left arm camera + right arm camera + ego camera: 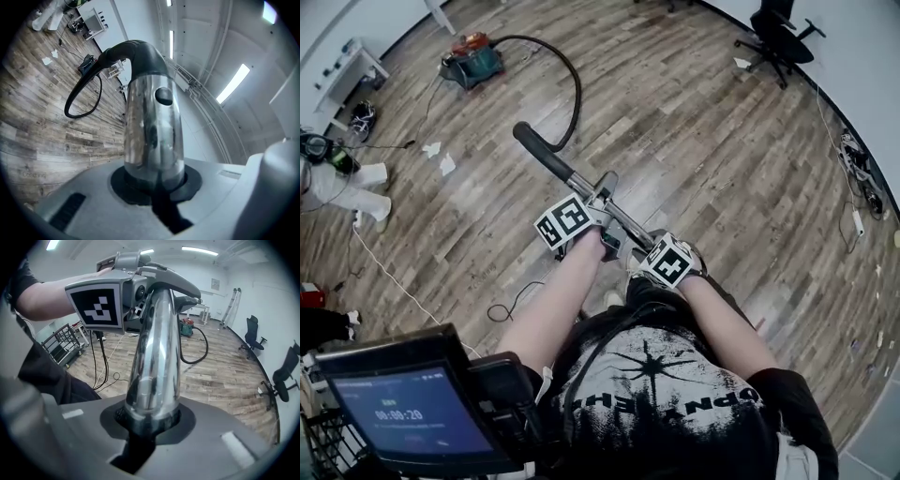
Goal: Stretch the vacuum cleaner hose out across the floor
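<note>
Hose (574, 89) lies curled on the far floor, running from wand (579, 180) to vacuum (472, 58), far left. Left gripper (598, 214) and right gripper (649, 246) both clamp the wand. I'd pull nearward steadily, wand low; slack probably ample.

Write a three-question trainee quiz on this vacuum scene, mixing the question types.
1. True or false: the left gripper and right gripper both have jaws shut on the shiny chrome vacuum tube.
2. The black hose lies: A straight, B in a curve, C knotted.
3. Name what the hose runs to.
Key: 1 true; 2 B; 3 the red and teal vacuum cleaner.
</note>
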{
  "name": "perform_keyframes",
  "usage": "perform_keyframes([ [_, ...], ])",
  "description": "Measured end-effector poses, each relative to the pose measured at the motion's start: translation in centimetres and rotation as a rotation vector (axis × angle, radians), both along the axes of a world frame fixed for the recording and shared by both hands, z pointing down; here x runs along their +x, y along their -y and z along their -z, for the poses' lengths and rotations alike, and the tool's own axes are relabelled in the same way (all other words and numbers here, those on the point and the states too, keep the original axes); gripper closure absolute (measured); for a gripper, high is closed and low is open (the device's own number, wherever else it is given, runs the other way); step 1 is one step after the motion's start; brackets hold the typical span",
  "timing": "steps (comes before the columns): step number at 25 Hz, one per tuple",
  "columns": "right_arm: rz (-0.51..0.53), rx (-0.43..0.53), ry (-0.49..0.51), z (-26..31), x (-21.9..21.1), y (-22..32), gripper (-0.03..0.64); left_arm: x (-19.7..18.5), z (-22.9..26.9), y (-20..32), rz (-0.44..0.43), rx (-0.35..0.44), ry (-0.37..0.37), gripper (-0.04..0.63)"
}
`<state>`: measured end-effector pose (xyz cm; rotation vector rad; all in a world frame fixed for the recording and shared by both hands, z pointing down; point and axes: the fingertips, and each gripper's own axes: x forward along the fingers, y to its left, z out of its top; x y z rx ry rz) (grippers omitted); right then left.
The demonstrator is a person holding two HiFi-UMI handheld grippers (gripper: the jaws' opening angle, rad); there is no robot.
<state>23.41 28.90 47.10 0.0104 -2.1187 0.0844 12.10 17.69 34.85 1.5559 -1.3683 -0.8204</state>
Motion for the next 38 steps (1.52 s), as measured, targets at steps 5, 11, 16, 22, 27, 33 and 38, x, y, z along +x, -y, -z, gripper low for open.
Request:
perform_keyframes([
  [5,0.0,-0.013,-0.015,0.1,1.6,-2.1,0.534,1.3,-0.1,-2.0,0.004,-0.002,-0.016,0.558],
  [11,0.036,-0.012,-0.026,-0.1,4.0,-3.1,0.532,3.2,-0.4,-3.3,0.036,0.002,-0.029,0.558],
  [16,0.07,-0.023,-0.035,-0.8,8.4,-3.6,0.532,7.2,-1.6,-4.1,0.06,-0.016,-0.043,0.558],
  [22,0.083,-0.042,-0.047,-1.0,15.6,-3.4,0.532,14.1,-1.9,-4.0,0.08,-0.02,-0.052,0.558],
  [27,0.116,-0.032,-0.039,-2.5,23.9,-3.7,0.532,22.2,-3.4,-4.7,0.103,-0.016,-0.049,0.558],
  [33,0.135,-0.051,-0.047,-2.5,27.5,-4.2,0.531,25.5,-3.3,-5.3,0.125,-0.024,-0.054,0.558],
  [38,0.127,-0.065,-0.049,-2.3,28.5,-4.5,0.531,26.5,-3.6,-5.3,0.117,-0.046,-0.06,0.558],
])
